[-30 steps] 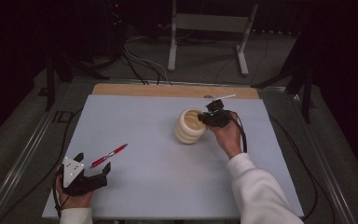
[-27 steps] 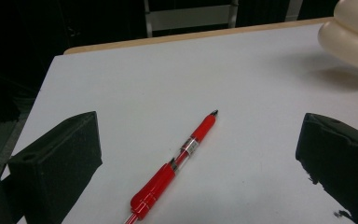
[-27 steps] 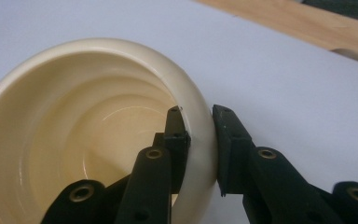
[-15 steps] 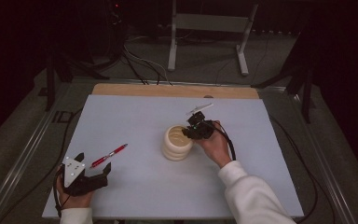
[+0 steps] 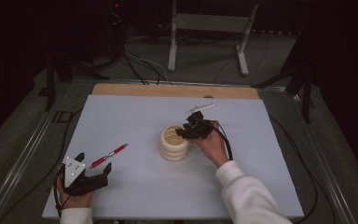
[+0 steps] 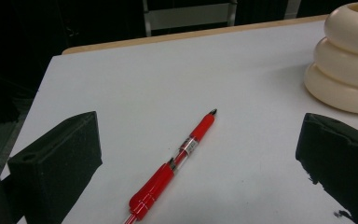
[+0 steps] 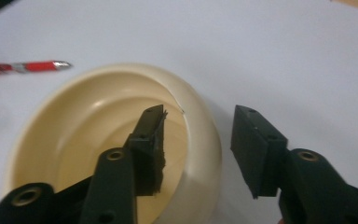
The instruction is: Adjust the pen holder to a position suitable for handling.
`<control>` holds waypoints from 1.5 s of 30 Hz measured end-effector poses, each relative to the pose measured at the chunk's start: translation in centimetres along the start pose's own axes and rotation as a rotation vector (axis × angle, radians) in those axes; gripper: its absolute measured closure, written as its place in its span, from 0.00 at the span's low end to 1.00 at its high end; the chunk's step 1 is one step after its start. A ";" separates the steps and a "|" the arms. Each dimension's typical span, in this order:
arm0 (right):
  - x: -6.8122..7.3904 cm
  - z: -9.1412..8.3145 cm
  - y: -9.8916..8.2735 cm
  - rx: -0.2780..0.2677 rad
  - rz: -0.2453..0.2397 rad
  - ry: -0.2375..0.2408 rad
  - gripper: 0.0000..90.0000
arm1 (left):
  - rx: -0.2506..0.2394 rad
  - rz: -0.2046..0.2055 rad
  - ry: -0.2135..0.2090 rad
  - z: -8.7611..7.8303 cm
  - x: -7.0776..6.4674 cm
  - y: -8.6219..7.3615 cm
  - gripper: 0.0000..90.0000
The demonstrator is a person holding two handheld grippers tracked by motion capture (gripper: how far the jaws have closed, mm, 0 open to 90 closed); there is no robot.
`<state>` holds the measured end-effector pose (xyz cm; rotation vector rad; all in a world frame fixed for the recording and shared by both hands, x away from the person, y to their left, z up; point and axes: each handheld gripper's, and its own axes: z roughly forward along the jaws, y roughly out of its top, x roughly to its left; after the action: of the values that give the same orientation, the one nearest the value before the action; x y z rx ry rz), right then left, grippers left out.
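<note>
The right gripper [image 7: 198, 140] has one jaw inside the cream ribbed cup [image 7: 51, 140] and the other outside it, so the cup's rim runs between them; the jaws have just been opening, the pads now stand off the wall on both sides, and the grip looks released. Seen from above, that right gripper [image 5: 192, 132] hangs over the near-right edge of the cup [image 5: 174, 148], which stands upright on the white table [image 5: 135, 116] about mid-board. So the cup appears to be set down where it is wanted, and what remains for this hand is, I judge, to lift clear without knocking the rim. Farther off, beyond the cup from these jaws, lies the red pen [image 7: 23, 66], flat on the table. The left gripper [image 6: 200, 168] is wide open with nothing in it; the pen [image 6: 175, 163] lies between its jaws and a little ahead of them, untouched, tip pointing away, with the cup [image 6: 345, 70] off past the right jaw. Picking up the pen and putting it in the cup looks like the part not yet begun.
</note>
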<state>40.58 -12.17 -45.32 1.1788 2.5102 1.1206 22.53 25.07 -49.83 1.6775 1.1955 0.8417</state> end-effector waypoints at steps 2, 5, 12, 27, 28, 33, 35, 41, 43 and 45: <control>0.0 -0.2 0.0 -0.013 0.000 0.008 0.54 | 0.000 0.000 0.000 0.0 0.0 0.0 0.01; 0.0 -0.9 0.2 -0.058 -0.006 0.016 0.39 | 0.000 0.002 -0.001 0.0 0.0 0.0 0.01; 0.1 -3.2 -0.2 -0.147 -0.054 -0.035 0.15 | 0.002 0.002 0.000 0.0 0.0 0.0 0.01; -0.5 -8.4 -4.7 -0.243 -0.109 -0.196 0.00 | 0.007 0.012 0.000 0.2 -0.2 -0.1 0.01; -0.5 -8.8 -5.1 -0.248 -0.118 -0.210 0.00 | 0.008 0.013 0.000 0.2 -0.2 -0.1 0.01; -0.8 -10.7 -7.3 -0.292 -0.124 -0.232 0.00 | 0.011 0.012 0.001 0.2 -0.1 -0.2 0.01; -1.0 -11.3 -8.2 -0.303 -0.115 -0.238 0.00 | 0.012 0.009 0.000 0.1 -0.1 -0.2 0.01; -1.9 -12.8 -11.2 -0.337 -0.066 -0.267 0.00 | 0.020 0.011 0.003 0.2 0.0 -0.3 0.01; -2.1 -12.9 -11.5 -0.342 -0.055 -0.263 0.00 | 0.019 0.016 0.003 0.1 -0.1 -0.3 0.01; -2.5 -13.1 -12.6 -0.379 -0.019 -0.260 0.00 | 0.019 0.015 0.005 0.1 -0.1 -0.3 0.01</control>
<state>29.17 -26.55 -45.10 1.1085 2.0023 1.2738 22.43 25.01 -50.17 1.7031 1.1991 0.8465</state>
